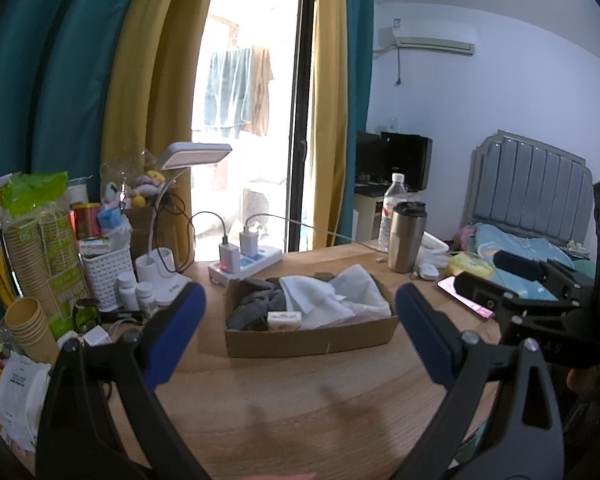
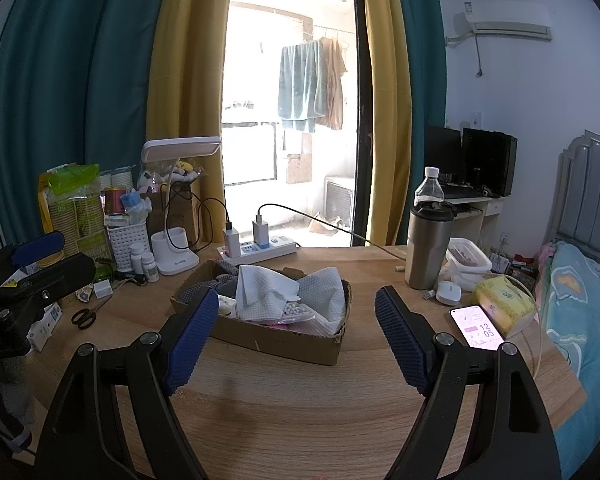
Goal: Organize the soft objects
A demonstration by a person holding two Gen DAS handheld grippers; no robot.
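Wooden desk [image 2: 300, 408], cluttered; cardboard box [image 1: 312, 340] of cloths [image 1: 320, 296] sits just ahead of both tongs. Left tongs [image 1: 300, 332] and right tongs [image 2: 292, 336] gape apart, empty. Risk: a careless pinch snags the box wall, dragging it.

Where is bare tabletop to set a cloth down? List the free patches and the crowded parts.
Free: the wooden table between both open grippers and the cardboard box; a strip between box and phone. Crowded: the left edge around the scissors and white basket, and near the steel tumbler.
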